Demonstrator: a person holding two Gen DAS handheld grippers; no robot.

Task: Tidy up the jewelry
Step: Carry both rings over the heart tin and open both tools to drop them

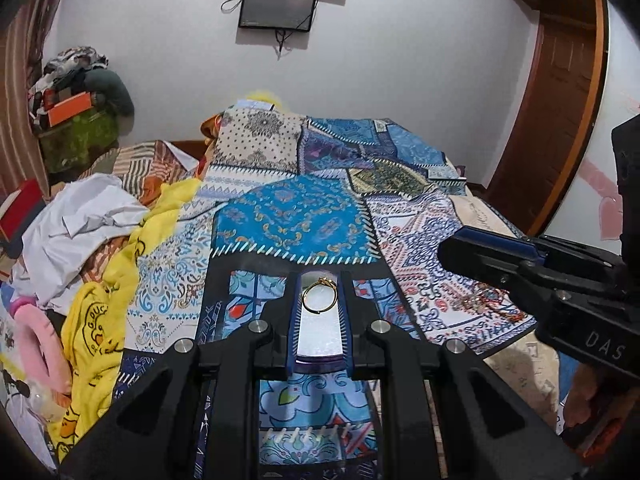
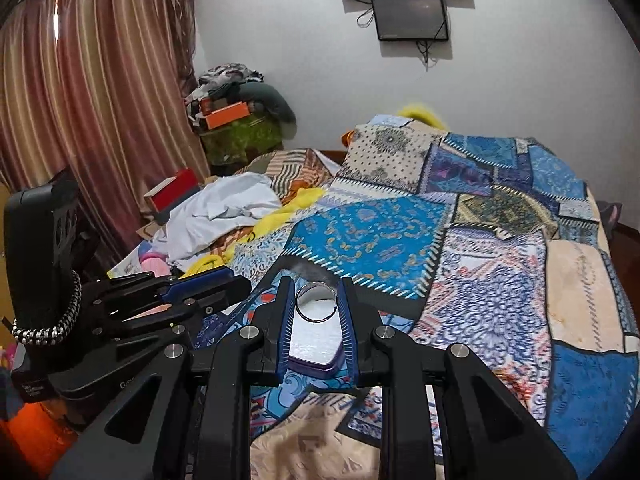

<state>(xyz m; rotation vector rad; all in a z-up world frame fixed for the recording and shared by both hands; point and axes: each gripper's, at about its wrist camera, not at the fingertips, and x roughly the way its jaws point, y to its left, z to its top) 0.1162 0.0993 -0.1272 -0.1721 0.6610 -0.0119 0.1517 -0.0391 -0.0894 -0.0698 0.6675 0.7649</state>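
Bedroom with white wall, two dark screens point(image 1: 280, 6) mounted high, striped curtain point(image 2: 92, 80) to one side, wooden door point(image 1: 560, 92) to the other; bed point(image 1: 400, 216) under a patchwork blue quilt point(image 2: 376, 240), with a heap of white and yellow clothes point(image 1: 96, 240) along its far-left side. Left gripper point(image 1: 320, 300) over the quilt, jaws narrow, pinching a gold ring point(image 1: 320, 298) by its edges, above what looks like a pale shiny tray or mirror within the gripper, hard to tell which. Right gripper point(image 2: 316, 304) likewise narrow, clamped on a silver ring point(image 2: 316, 302), band upright between the blue pads point(image 2: 285, 320). More jewelry point(image 1: 486, 300), a small tangle of chain or similar, lying on the quilt just beneath the right gripper in the left view, too blurred to name. Likely mid-carry, both rings headed somewhere for sorting; no box or holder clearly visible as a destination. Risks from here: thin round bands gripped only at two points, so a slight loosening or a knock between the two grippers, which sit near each other, could spring a ring free; once dropped onto the busy patterned quilt or into the clothes heap, hard to spot again. Squeezing harder could bend the gold band. Soft bedding would also let a set-down ring roll or sink into a fold
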